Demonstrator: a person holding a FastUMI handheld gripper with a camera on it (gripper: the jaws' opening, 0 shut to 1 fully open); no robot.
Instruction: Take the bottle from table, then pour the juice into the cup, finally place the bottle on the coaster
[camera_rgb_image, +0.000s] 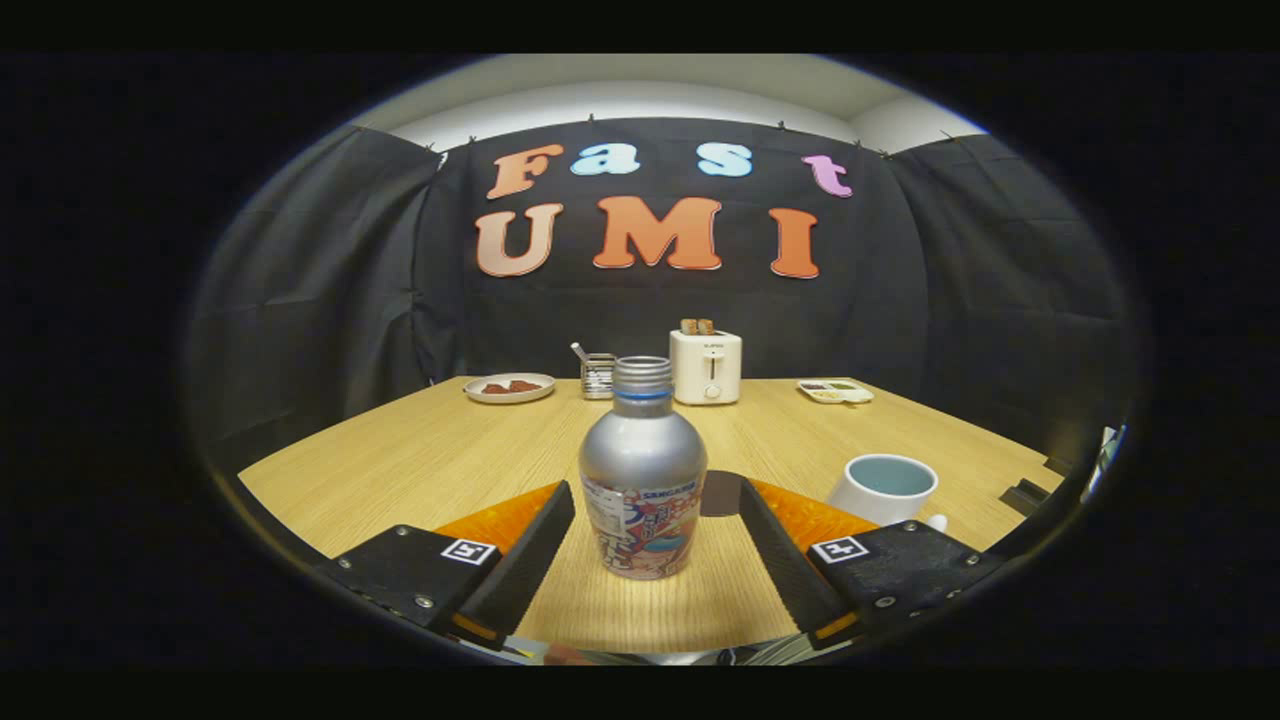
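Gripper (655, 535) fingers spread wide, flanking bottle (643, 470), neither touching it | bottle upright on table (400, 460), uncapped | plate (509, 387) far left behind bottle | holder (598, 375) just left behind | toaster (706, 366) right behind | coaster (722, 493) beside bottle's right | cup (884, 488) farther right

Silver uncapped bottle (642, 470) upright on table; white cup (884, 488) near it; dark coaster (721, 493) just behind bottle

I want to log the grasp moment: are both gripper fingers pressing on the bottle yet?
No, the gripper is open, with bare table showing between each finger and the upright bottle.
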